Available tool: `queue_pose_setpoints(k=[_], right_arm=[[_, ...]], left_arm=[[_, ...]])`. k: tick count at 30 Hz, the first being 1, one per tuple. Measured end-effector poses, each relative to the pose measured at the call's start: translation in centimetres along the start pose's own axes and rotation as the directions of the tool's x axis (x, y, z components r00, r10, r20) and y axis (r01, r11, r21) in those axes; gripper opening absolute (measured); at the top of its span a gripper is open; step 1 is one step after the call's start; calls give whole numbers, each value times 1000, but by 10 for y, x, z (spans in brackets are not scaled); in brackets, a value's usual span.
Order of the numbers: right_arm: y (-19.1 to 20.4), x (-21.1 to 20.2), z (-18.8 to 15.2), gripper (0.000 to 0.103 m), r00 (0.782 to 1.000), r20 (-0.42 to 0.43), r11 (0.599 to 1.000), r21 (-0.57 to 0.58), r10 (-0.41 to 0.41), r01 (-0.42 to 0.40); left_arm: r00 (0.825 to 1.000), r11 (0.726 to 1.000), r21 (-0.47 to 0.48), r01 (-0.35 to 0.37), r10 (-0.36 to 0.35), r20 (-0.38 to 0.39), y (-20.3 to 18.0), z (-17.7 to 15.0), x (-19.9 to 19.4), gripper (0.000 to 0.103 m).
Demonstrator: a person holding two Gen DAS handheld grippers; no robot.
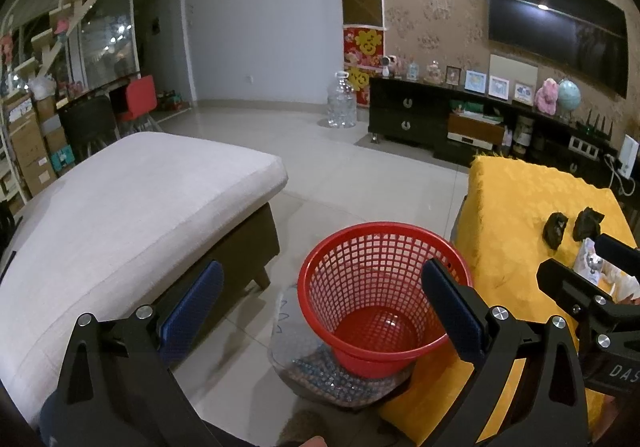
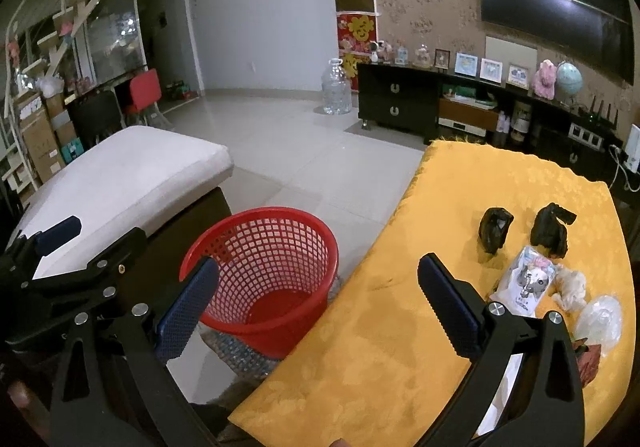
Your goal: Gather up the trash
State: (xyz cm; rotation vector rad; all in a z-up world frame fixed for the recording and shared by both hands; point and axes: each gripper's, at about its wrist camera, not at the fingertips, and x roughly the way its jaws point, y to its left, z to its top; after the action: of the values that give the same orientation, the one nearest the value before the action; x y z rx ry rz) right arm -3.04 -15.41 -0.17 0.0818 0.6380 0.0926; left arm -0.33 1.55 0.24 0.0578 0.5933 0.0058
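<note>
A red mesh basket stands on the floor, on a clear container of beads, left of a table with a yellow cloth. On the cloth lie two black crumpled pieces, a white printed packet, a crumpled tissue and a clear plastic wad. My left gripper is open and empty above the basket's near side. My right gripper is open and empty over the table's left edge, left of the trash.
A sofa with a light cushion stands left of the basket. A dark TV cabinet with frames and toys lines the far wall under a TV. A big water bottle stands on the tiled floor.
</note>
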Motion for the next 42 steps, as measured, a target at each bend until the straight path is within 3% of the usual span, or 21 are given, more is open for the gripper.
queue_pose_setpoints(k=[42], right_arm=[[-3, 2, -4, 97, 1000, -15, 1000, 12, 7, -7]], left_arm=[[1000, 1000, -7, -1, 1, -5, 5, -4, -3, 96]])
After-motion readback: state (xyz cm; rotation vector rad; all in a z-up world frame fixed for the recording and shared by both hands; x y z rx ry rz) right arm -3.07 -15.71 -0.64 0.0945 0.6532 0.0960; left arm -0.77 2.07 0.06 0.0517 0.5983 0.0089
